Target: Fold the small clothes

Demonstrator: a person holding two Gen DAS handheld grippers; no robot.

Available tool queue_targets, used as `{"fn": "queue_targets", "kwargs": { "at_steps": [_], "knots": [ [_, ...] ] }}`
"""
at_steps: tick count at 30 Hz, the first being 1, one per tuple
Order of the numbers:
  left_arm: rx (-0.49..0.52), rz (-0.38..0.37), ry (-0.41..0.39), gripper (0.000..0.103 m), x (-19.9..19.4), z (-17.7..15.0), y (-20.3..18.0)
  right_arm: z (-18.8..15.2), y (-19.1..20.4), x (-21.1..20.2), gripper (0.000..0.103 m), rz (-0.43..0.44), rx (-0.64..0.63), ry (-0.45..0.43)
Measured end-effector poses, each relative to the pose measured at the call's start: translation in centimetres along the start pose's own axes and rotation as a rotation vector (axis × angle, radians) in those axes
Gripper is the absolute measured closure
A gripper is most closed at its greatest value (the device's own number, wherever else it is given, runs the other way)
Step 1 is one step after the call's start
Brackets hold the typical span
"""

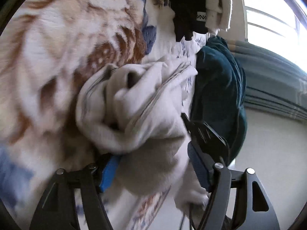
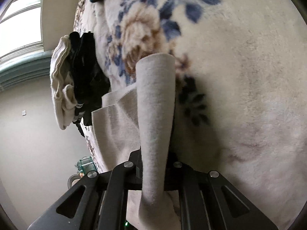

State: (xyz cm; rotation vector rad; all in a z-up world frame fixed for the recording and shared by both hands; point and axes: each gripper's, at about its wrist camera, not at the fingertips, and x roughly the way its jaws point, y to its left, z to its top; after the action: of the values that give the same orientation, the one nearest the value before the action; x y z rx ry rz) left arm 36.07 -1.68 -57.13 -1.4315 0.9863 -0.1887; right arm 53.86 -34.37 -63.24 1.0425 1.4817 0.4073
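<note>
While both grippers carry the same pale cloth, the entries run view by view.

Left wrist view. Left gripper [image 1: 151,159]: fingers [image 1: 109,169] set fairly wide, a bunched fold of the cloth [image 1: 134,103] filling the gap; blue pad at lower centre-left, the other at lower right. Whether the pads press firmly cannot be told through the blur. Cloth: crumpled mass at frame centre, seams running diagonally, bulk lying ahead of the fingers. Blanket [image 1: 57,38], cream with brown and blue flowers: left half of the frame. Dark teal garment [image 1: 218,88]: right of centre. Black and cream clothes pile [image 1: 193,9]: top centre. Window [image 1: 278,28]: upper right.

Right wrist view. Right gripper [image 2: 153,174]: fingers narrow, closed on a smooth strip of cloth [image 2: 155,105]. Strip's long axis runs straight ahead from lower centre to mid-frame, free end hanging clear of the blanket [image 2: 239,76]; a second flap spreads to the left. Clothes pile [image 2: 76,80]: left of centre.

Judgement: the right gripper holds the tidy edge, the left the bundle; the fold likely depends on drawing that long axis taut between them.
</note>
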Motion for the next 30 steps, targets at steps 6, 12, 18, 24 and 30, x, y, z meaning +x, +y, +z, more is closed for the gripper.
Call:
{"fn": "queue_targets", "kwargs": {
  "at_steps": [6, 12, 18, 24, 30],
  "knots": [
    [0.021, 0.085, -0.068, 0.035, 0.7, -0.3, -1.4, 0.6, 1.0, 0.1, 0.092, -0.056, -0.046, 0.009],
    [0.176, 0.164, 0.023, 0.034, 0.2, 3.3, -3.9, -3.1, 0.4, -4.9, 0.092, -0.038, 0.016, -0.159],
    [0.377, 0.276, 0.152, 0.034, -0.8, 5.5, -5.7, -12.8, -5.7, -12.5, 0.092, -0.055, 0.221, -0.392],
    [0.403, 0.243, 0.26, 0.034, 0.8, 3.1, -5.9, -16.9, -10.2, -16.3, 0.044, -0.154, 0.305, -0.37],
    [0.499, 0.189, 0.394, 0.033, 6.4, 0.1, -8.3, -12.1, -9.0, -19.7, 0.017, -0.169, 0.067, -0.327]
  ]
}}
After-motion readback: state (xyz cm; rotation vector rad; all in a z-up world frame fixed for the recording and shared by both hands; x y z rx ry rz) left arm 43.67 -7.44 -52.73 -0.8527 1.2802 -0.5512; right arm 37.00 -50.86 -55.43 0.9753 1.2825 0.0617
